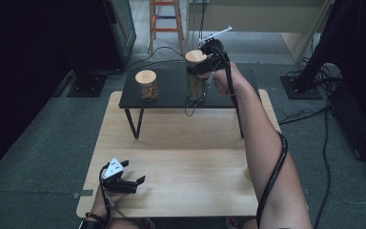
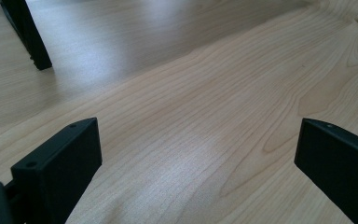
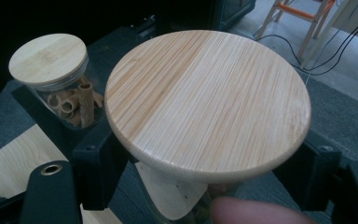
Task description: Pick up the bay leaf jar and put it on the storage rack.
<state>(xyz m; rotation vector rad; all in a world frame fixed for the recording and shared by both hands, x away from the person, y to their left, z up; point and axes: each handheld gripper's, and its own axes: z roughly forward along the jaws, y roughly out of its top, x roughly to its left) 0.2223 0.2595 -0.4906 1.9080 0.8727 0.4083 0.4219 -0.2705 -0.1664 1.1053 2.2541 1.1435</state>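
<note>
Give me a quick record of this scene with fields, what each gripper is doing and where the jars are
Surface: wooden table carrying a low black shelf
Right gripper: jaws closed around the tall jar, just under its wooden lid
Left gripper: open, holding nothing, low over the table's near left part
Short jar: lidded, on the shelf's left side, untouched
Short jar contents: tube-shaped pieces

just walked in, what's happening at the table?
A person works two hand-held grippers at a light wooden table. The right gripper is out at the small black shelf at the far end, its jaws on either side of the tall jar just under its wooden lid. A shorter lidded jar stands to its left on the same shelf. The left gripper rests near the table's front edge, jaws open, holding nothing.
</note>
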